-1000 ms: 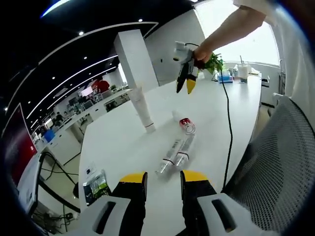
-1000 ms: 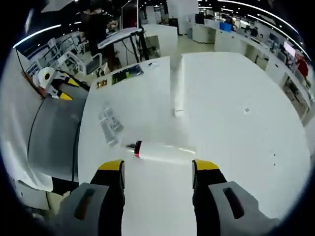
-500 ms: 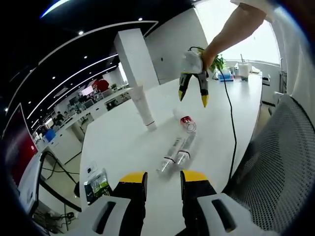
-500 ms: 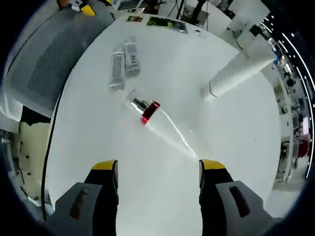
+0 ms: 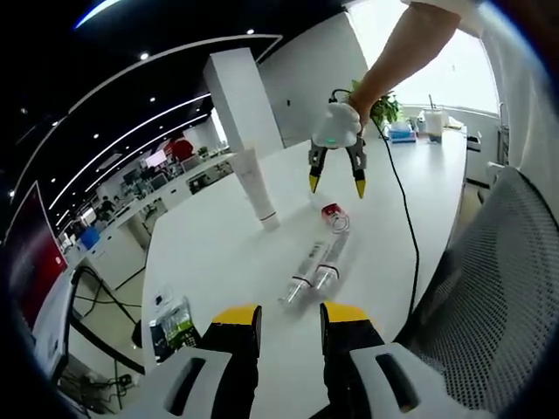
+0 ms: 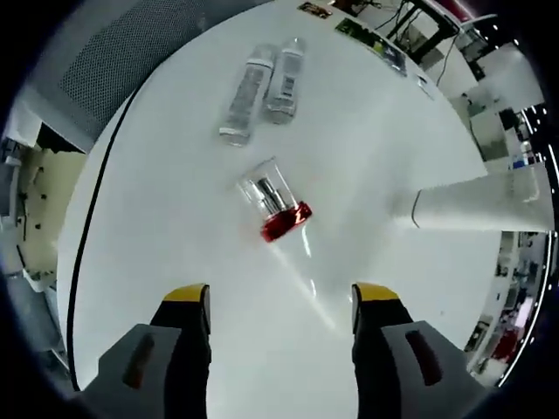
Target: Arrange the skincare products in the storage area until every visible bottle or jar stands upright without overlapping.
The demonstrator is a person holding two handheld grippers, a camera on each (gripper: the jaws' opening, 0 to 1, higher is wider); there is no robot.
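On the white surface [image 6: 175, 218], a clear bottle [image 6: 272, 202] with a red band lies on its side, its label unreadable, beneath the right gripper [image 6: 279, 305], jaws wide; left gripper [image 5: 291, 319] jaws narrowly parted; two tubes [image 6: 262, 87] lie nearby.

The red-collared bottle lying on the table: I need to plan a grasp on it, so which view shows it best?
The right gripper view: the red-collared bottle lies near the centre, seen from above, its clear cap and red collar plain. In the left gripper view it is small and far, below the right hand-held gripper, whose jaws stand open.
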